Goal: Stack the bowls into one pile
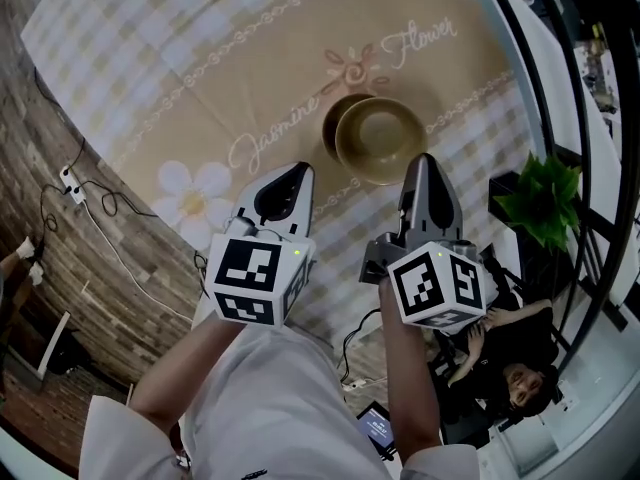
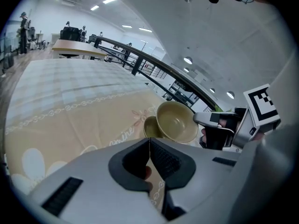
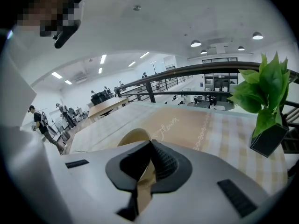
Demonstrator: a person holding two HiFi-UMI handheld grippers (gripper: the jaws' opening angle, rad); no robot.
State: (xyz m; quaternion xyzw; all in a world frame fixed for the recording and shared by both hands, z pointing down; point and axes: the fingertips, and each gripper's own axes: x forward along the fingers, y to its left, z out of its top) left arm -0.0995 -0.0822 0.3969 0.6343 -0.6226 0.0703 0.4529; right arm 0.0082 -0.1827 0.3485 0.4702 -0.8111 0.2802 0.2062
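Beige floral tablecloth (image 1: pixel 200 78), front bowl (image 1: pixel 380 140) overlapping rear bowl (image 1: pixel 336 116). Left gripper (image 1: pixel 295 173) and right gripper (image 1: pixel 424 163) just beside them, jaws closed, empty.

Darker bowl (image 1: pixel 333 126) partly hid. behind lighter bowl (image 1: pixel 381 140)

I face a table (image 1: pixel 200 48) spread with a beige checked cloth printed with flowers. Left of the table, the wood-plank floor (image 1: pixel 100 268) holds a white power strip (image 1: pixel 70 180) and cables. Right of the table are a green plant (image 1: pixel 545 203) and a dark railing (image 1: pixel 560 88). Ceiling lights (image 3: pixel 196 43) glow above.
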